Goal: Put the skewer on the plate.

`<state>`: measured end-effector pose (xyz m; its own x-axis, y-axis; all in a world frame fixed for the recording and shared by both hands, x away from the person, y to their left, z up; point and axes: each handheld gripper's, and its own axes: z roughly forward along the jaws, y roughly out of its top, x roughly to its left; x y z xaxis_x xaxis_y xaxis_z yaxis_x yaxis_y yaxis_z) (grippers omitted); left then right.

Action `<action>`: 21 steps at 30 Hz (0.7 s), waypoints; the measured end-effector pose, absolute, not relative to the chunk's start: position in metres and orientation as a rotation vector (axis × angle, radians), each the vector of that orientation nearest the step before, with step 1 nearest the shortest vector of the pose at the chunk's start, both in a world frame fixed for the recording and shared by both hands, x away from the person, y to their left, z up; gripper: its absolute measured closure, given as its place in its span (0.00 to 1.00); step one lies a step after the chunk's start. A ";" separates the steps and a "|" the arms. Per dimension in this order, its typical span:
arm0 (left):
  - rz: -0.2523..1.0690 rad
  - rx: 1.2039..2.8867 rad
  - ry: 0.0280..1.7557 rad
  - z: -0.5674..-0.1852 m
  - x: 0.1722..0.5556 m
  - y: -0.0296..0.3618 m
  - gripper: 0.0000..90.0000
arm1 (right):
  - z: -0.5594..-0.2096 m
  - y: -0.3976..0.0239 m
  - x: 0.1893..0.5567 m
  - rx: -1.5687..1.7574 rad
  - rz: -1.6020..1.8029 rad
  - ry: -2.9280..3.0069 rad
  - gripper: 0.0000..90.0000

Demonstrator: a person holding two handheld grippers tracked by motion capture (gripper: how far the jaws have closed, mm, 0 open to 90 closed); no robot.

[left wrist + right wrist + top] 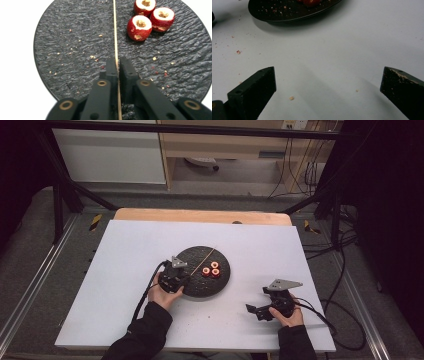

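A round black slate plate (205, 287) lies in the middle of the white table. Three cored red fruits (210, 269) sit close together on its right half. A thin wooden skewer (205, 257) slants across the plate. My left gripper (186, 279) is at the plate's near-left edge. In the left gripper view its jaws (118, 62) pinch the near part of the skewer (115, 30), which runs straight ahead past the fruits (140, 27). My right gripper (256, 301) rests low at the table's front right, open, with only bare table between its jaws (328, 77).
Crumbs are scattered over the plate (75, 37) and on the white tabletop (337, 50). In the right gripper view the plate's edge (287, 12) lies ahead. Black frame posts and cables stand around the table.
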<state>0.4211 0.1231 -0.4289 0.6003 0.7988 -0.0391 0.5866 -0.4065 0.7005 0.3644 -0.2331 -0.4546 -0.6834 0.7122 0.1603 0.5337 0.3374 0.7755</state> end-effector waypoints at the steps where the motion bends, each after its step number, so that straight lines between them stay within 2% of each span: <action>1: 0.398 2.132 1.085 -0.427 0.420 0.125 0.90 | -0.454 -0.234 0.365 1.130 1.264 2.393 0.01; 11: 0.409 2.104 0.979 -0.410 0.402 0.154 0.56 | -0.454 -0.234 0.364 1.136 1.263 2.386 0.01; 21: 0.408 2.111 0.938 -0.413 0.383 0.198 0.26 | -0.453 -0.235 0.364 1.135 1.268 2.384 0.01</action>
